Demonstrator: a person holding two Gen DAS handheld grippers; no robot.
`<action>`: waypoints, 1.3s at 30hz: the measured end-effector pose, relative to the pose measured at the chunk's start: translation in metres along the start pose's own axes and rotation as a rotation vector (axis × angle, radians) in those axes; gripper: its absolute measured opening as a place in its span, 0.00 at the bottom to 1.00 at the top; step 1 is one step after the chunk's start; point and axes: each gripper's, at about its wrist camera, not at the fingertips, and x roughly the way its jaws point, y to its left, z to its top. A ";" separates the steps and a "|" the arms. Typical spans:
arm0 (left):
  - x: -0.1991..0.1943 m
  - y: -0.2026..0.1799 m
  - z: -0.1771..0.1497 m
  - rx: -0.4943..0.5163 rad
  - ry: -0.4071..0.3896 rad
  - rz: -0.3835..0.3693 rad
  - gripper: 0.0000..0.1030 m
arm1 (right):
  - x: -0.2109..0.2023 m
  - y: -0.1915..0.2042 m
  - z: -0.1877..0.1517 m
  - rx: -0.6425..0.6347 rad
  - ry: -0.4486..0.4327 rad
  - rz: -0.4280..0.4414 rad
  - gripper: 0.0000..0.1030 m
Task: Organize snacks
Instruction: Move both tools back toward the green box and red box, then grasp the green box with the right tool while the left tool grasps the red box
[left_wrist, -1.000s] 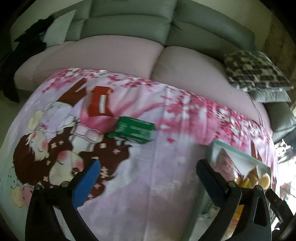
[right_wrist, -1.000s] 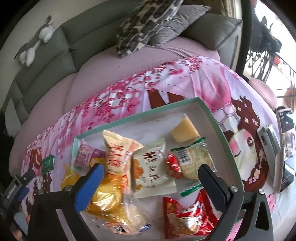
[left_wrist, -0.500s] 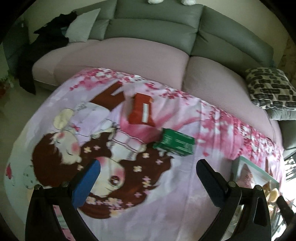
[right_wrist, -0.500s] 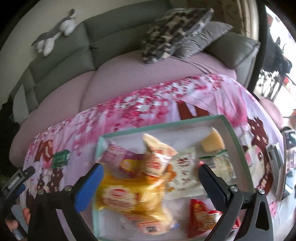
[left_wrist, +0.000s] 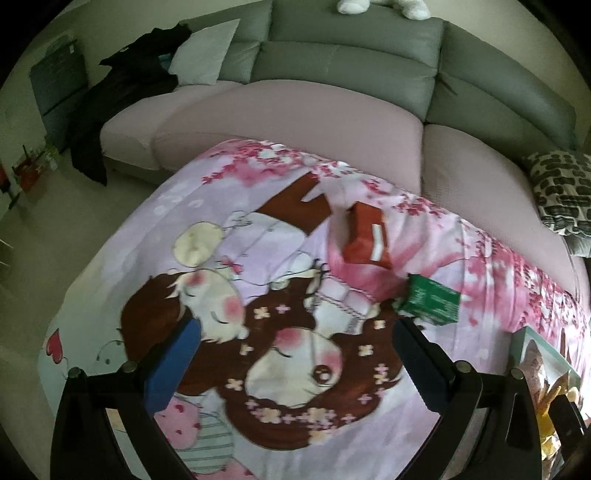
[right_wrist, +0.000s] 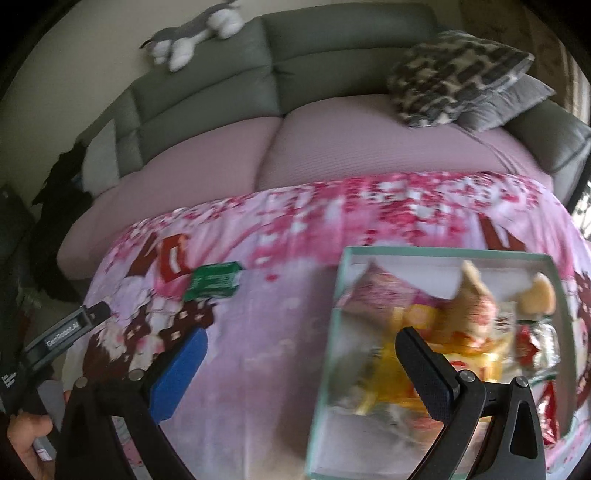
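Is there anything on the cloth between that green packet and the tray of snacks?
Nothing: only bare pink cloth lies between the green packet and tray, in the right wrist view.

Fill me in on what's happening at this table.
A person holding a claw in each hand is sorting snacks on a cartoon-print cloth. Both the left claw and the right claw are open and hold nothing. A green-rimmed tray is piled with snack packets. A red packet and a green packet lie loose on the cloth, outside the tray, ahead of the left claw.
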 end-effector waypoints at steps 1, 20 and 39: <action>0.001 0.006 0.000 -0.007 0.003 0.011 1.00 | 0.002 0.005 -0.001 -0.008 0.002 0.008 1.00; 0.043 0.034 0.005 -0.044 0.094 -0.058 1.00 | 0.064 0.061 -0.002 -0.082 0.075 0.046 1.00; 0.109 0.014 0.053 0.070 0.115 -0.232 1.00 | 0.161 0.109 0.021 -0.173 0.097 -0.058 1.00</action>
